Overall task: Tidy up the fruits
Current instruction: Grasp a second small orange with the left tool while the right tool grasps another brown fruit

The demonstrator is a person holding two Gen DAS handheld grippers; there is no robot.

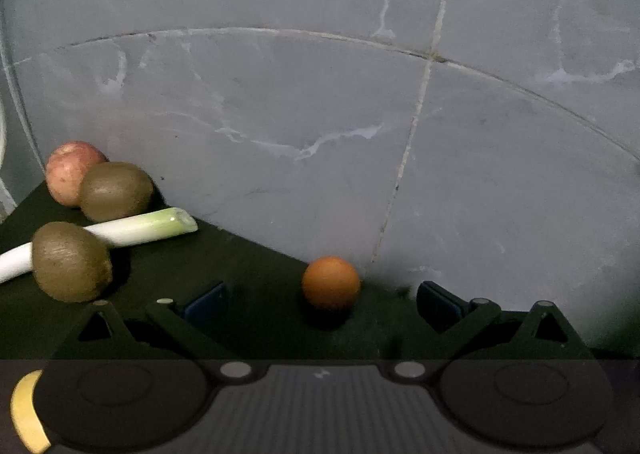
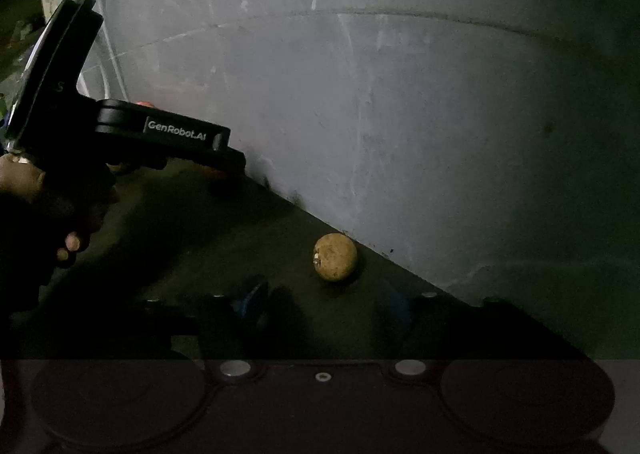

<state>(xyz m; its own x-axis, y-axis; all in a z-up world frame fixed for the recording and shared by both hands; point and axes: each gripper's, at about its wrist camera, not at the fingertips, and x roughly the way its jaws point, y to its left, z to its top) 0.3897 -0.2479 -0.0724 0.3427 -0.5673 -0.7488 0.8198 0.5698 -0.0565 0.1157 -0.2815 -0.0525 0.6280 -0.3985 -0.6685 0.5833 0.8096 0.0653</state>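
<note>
In the left wrist view a small orange (image 1: 330, 283) sits on the dark green table (image 1: 248, 262) near the wall, between and just beyond my open left gripper (image 1: 320, 300). Two kiwis (image 1: 70, 261) (image 1: 116, 191), a pink apple (image 1: 68, 170) and a leek stalk (image 1: 136, 232) lie at the left. In the right wrist view a small yellow-brown round fruit (image 2: 335, 256) lies by the wall, just ahead of my open, empty right gripper (image 2: 326, 304). The left gripper's body (image 2: 120, 130), held by a hand, shows at the left.
A grey marble-tiled wall (image 1: 320, 114) stands right behind the table's far edge. A yellow curved object, perhaps a banana (image 1: 24, 410), shows at the bottom left of the left wrist view. The scene is dim.
</note>
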